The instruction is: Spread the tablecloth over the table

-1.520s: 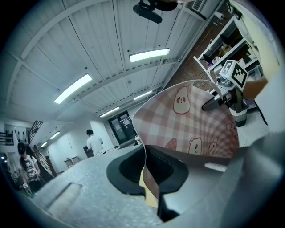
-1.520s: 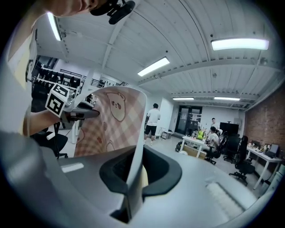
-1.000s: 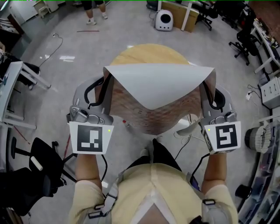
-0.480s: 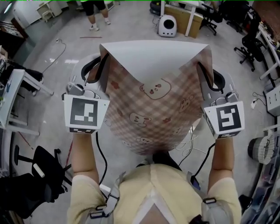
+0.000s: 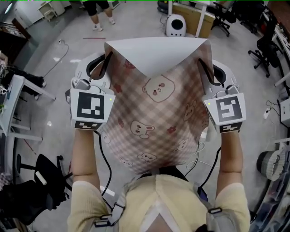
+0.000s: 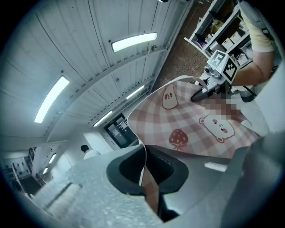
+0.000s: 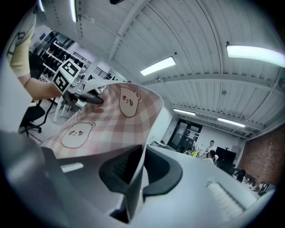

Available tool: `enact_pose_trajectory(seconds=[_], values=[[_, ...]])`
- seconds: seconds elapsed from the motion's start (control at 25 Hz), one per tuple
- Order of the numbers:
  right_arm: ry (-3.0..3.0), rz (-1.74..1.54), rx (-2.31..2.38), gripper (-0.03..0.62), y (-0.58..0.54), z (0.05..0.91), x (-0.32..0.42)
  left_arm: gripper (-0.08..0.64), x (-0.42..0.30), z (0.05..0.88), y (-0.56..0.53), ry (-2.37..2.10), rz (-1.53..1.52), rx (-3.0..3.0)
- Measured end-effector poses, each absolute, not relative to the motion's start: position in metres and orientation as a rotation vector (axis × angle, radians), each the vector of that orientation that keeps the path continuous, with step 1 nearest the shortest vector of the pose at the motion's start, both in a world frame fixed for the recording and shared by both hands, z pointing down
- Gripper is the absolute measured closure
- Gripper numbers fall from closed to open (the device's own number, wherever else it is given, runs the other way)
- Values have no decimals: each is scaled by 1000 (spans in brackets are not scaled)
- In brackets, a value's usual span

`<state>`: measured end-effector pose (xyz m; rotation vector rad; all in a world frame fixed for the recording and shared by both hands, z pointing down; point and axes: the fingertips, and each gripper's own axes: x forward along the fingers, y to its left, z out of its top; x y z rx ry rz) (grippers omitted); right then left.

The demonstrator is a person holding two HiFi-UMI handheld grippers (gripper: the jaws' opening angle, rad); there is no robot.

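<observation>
The tablecloth (image 5: 154, 113), pink plaid with bears and strawberries, hangs stretched between my two grippers at chest height. Its far edge folds back and shows the white underside (image 5: 156, 52). My left gripper (image 5: 105, 59) is shut on the far left corner, and the thin edge of the cloth (image 6: 196, 129) runs between its dark pads (image 6: 127, 171). My right gripper (image 5: 202, 63) is shut on the far right corner, where the cloth (image 7: 102, 124) passes between its pads (image 7: 120, 171). The table is hidden under the cloth.
A person (image 5: 97, 9) stands on the grey floor at the far side. A white round device (image 5: 175, 25) and a cardboard box (image 5: 190, 13) sit behind the cloth. Black office chairs (image 5: 267, 45) stand at the right, a white desk (image 5: 11, 104) at the left.
Both grippers have carried the cloth forward, away from the body. The round wooden tabletop seen earlier is now covered from sight, and more of the patterned side shows.
</observation>
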<state>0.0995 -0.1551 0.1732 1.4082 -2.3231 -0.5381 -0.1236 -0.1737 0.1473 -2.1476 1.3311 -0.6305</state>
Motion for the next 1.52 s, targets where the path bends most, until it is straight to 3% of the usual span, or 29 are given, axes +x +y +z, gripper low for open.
enact_pose_trajectory(seconds=[0.6,1.52], values=[[-2283,-483,1195,572,-290,268,100,549,-121,266,-318,1342,-1045,-2237],[-2157,-310,874,558,-370,471,83,545,-139,463,-387,1131,-1522,-2134]])
